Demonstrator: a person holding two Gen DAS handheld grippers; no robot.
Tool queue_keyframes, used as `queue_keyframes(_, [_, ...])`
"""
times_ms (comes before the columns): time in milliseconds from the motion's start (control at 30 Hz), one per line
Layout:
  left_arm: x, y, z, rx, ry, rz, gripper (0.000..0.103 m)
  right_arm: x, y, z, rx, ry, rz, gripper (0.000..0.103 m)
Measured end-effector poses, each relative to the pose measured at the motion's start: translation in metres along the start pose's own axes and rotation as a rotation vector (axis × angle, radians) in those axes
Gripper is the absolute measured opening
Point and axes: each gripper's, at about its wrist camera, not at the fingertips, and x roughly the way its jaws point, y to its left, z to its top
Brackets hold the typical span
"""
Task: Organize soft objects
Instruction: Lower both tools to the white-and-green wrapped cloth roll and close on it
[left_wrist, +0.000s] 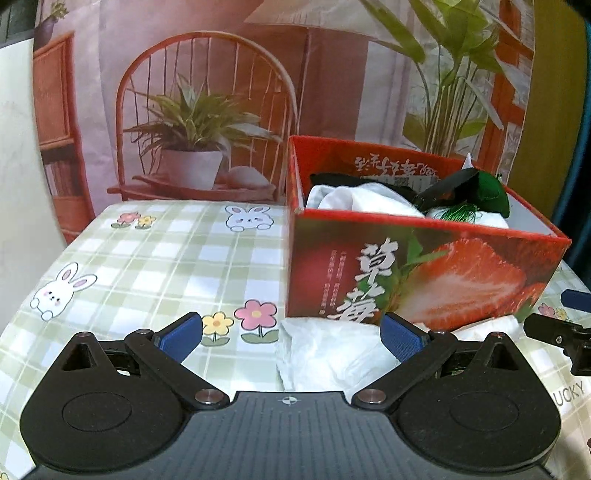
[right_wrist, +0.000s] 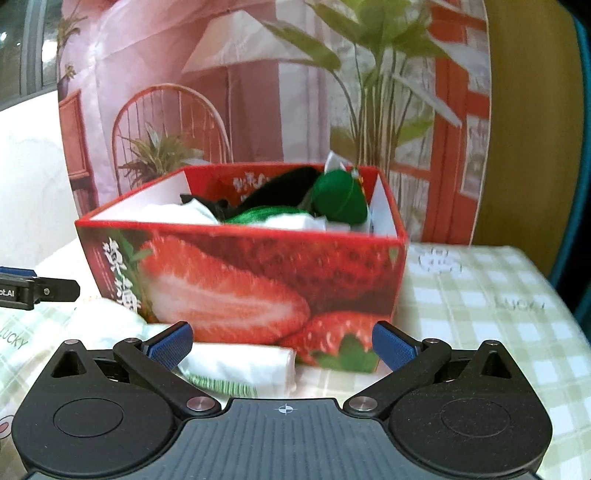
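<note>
A red strawberry-print box (left_wrist: 424, 273) (right_wrist: 258, 277) stands on the checked tablecloth, holding white cloths (left_wrist: 354, 201), a black item (right_wrist: 280, 184) and a green stuffed toy (right_wrist: 340, 201) (left_wrist: 491, 195). A white soft cloth (left_wrist: 332, 358) (right_wrist: 240, 363) lies on the table against the box's front. My left gripper (left_wrist: 291, 336) is open just before that cloth, nothing between its blue pads (left_wrist: 402, 338). My right gripper (right_wrist: 282, 345) is open too, the cloth lying below and between its fingers, untouched. Each gripper's tip shows at the edge of the other's view.
The tablecloth (left_wrist: 147, 266) with rabbits and flowers spreads left of the box; its right part (right_wrist: 480, 295) lies beside the box. A printed backdrop (left_wrist: 203, 110) of a chair and plants hangs behind. Another white bundle (right_wrist: 107, 321) lies left of the box.
</note>
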Motion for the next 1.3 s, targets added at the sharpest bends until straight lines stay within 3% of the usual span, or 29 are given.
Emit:
queue_keyframes(500, [0.011, 0.011, -0.013, -0.024, 0.038, -0.007, 0.102, 0.010, 0.003, -0.022, -0.014, 0.009, 0.023, 0.099])
queue_keyframes(833, [0.032, 0.003, -0.018, -0.018, 0.108, -0.087, 0.085, 0.028, 0.001, -0.021, 0.014, 0.052, 0.047, 0.082])
queue_keyframes(933, [0.042, 0.001, -0.020, -0.034, 0.138, -0.108, 0.081, 0.036, 0.003, -0.020, 0.015, 0.068, 0.055, 0.082])
queue_keyframes(967, [0.045, 0.001, -0.021, -0.046, 0.147, -0.121, 0.079, 0.039, 0.003, -0.019, 0.014, 0.075, 0.058, 0.082])
queue_keyframes(1000, [0.046, 0.001, -0.021, -0.053, 0.151, -0.136, 0.069, 0.041, 0.004, -0.019, 0.016, 0.082, 0.064, 0.081])
queue_keyframes(1033, [0.047, 0.000, -0.022, -0.054, 0.156, -0.156, 0.059, 0.043, 0.004, -0.018, 0.019, 0.089, 0.075, 0.079])
queue_keyframes(1100, [0.046, -0.002, -0.023, -0.036, 0.151, -0.171, 0.054, 0.046, 0.005, -0.019, 0.019, 0.102, 0.098, 0.071])
queue_keyframes(1133, [0.045, -0.004, -0.023, -0.027, 0.147, -0.171, 0.053, 0.046, 0.006, -0.019, 0.021, 0.110, 0.114, 0.062])
queue_keyframes(1300, [0.042, -0.003, -0.027, -0.034, 0.146, -0.171, 0.050, 0.045, 0.006, -0.021, 0.040, 0.128, 0.108, 0.047])
